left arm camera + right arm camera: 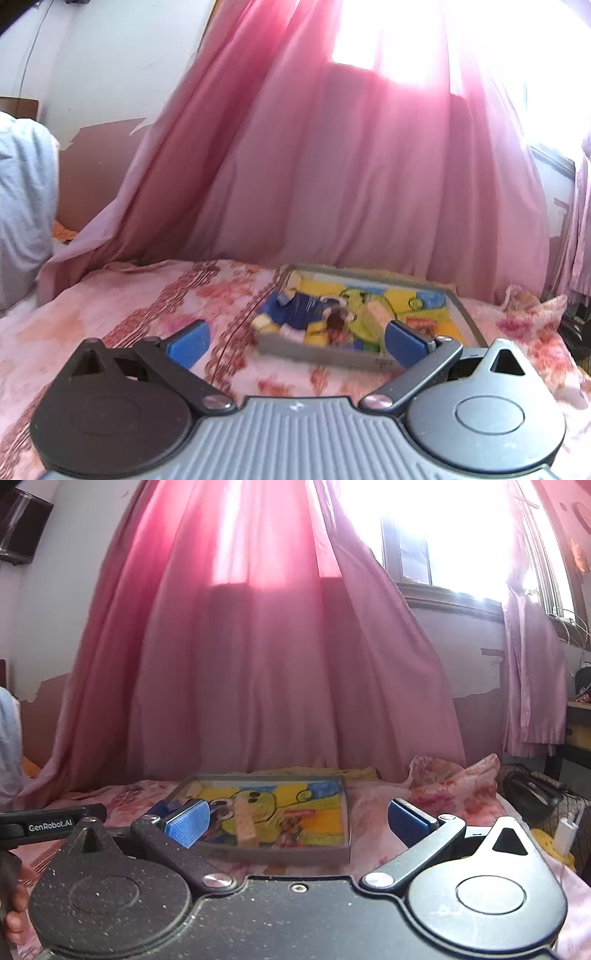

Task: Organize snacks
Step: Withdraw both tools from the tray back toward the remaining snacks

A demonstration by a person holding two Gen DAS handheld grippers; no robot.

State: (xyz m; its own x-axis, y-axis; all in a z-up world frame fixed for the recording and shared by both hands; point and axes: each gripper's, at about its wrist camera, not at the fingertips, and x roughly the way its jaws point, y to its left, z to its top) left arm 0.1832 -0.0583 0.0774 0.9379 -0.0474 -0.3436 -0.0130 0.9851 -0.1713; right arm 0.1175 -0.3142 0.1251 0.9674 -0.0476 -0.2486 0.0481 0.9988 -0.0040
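Both tools are wide open and hold nothing: the left tool (295, 338) and the right tool (297, 821) hang low over the bed (122, 310). A grey tray (295, 853) sits near the bed's far edge by the pink curtain (258, 664), with blurry snacks (295, 314) inside.
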